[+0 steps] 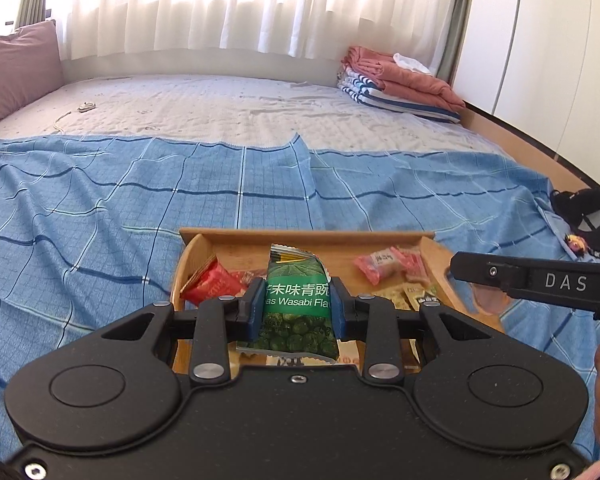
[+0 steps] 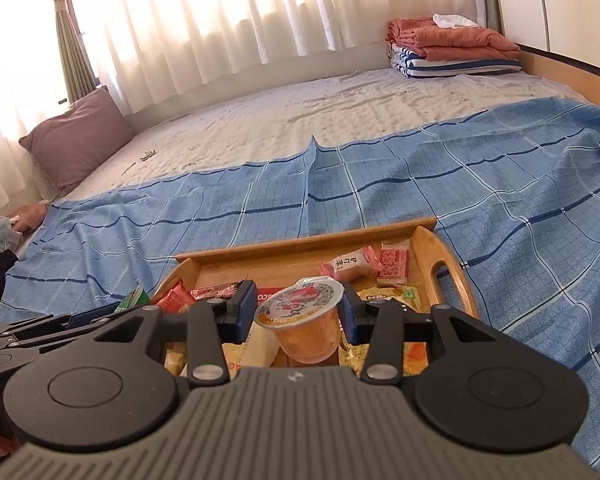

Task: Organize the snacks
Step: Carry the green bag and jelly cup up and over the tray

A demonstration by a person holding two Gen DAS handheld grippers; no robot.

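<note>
Packet of wasabi peas (image 1: pixel 296 308), long axis upright, is clamped in the left gripper (image 1: pixel 297 308) above the wooden tray (image 1: pixel 306 237); jelly cup (image 2: pixel 306 324), clasped by the right gripper (image 2: pixel 299 314), hangs over the tray's right half on the bed (image 2: pixel 340 108).

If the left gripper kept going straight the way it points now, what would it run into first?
Probably the far wall of the wooden tray, or the loose snacks just before it. The left gripper, shut on the green wasabi pea packet, points down over the tray; depth is hard to judge.
</note>
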